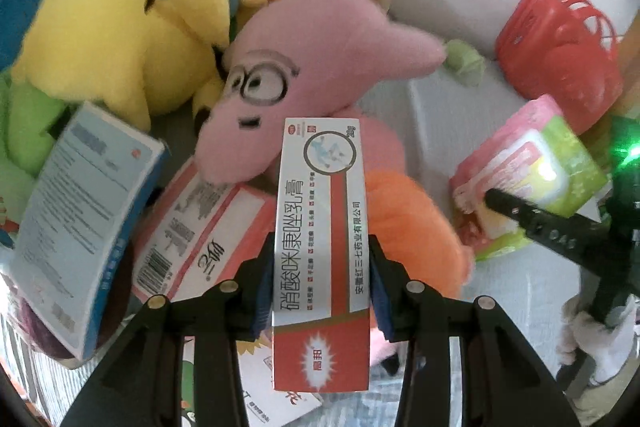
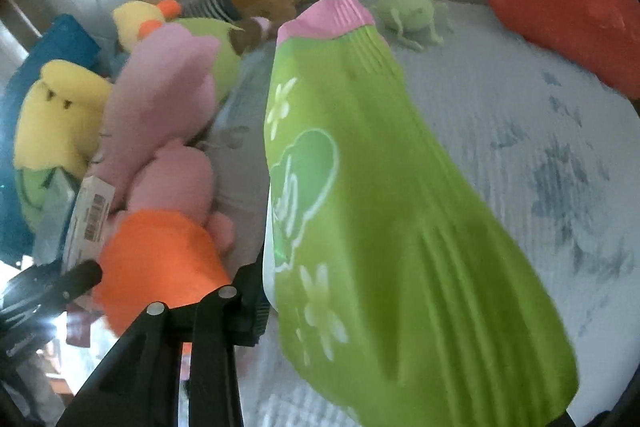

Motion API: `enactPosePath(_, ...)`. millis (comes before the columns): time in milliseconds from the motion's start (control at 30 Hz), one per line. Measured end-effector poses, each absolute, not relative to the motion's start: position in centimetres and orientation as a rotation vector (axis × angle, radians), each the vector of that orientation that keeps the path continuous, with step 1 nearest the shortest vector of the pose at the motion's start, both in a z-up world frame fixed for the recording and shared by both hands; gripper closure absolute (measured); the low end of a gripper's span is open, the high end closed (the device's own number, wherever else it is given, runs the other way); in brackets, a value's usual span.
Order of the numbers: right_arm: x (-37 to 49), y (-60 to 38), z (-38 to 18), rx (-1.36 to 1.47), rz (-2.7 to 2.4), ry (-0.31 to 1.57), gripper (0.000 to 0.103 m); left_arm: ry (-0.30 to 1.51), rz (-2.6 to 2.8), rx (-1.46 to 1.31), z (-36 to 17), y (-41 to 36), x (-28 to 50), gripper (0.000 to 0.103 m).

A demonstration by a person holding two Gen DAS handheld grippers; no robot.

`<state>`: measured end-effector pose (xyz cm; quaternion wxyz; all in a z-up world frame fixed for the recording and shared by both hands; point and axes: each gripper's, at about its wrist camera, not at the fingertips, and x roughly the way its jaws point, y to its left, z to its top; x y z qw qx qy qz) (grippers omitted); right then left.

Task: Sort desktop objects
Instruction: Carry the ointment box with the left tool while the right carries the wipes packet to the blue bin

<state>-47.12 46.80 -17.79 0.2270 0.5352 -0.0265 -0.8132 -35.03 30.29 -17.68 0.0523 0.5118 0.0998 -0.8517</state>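
Ointment box (image 1: 320, 251), red and white with Chinese print, stands upright between the pads of the left gripper (image 1: 320, 283), which is clamped on its two long sides, lifted above the heap of toys. Just behind its top edge lies the pink plush with drawn-on glasses (image 1: 304, 75); an orange plush (image 1: 412, 223) sits to the box's right, touching the pink one. Left of the box a red-bordered carton with a barcode (image 1: 200, 227) lies flat, and a blue-and-white medicine box (image 1: 80, 223) leans tilted beyond it. Yellow plush toys (image 1: 120, 39) pile up at the far left. Well to the right of the box is a red plastic basket (image 1: 560, 51).

The right gripper (image 2: 360, 299) is clenched on a green and pink soft pack (image 2: 380, 207), held above the pale patterned cloth (image 2: 540, 147); only its left finger (image 2: 224, 311) shows.
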Motion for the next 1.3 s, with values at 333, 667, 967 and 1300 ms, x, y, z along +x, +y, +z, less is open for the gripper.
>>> enactPosePath(333, -41.2, 43.5, -8.7, 1.243, -2.193, -0.019, 0.068, 0.27, -2.633, 1.353, -9.9, 28.5, -28.2, 0.063)
enactPosePath(667, -33.0, 37.5, -3.4, 1.077, -2.058, 0.112, 0.068, 0.297, -2.54, 1.173, -5.5, 25.5, -18.4, 0.063)
enactPosePath(967, -25.9, 31.1, -0.1, 0.963, -1.956, 0.213, 0.068, 0.343, -2.466, 1.043, -2.6, 21.1, -10.0, 0.063)
enactPosePath(1300, -18.8, 23.3, 2.3, 0.892, -1.922, 0.233, 0.068, 0.337, -2.493, 0.968, -0.7, 14.0, -3.9, 0.063)
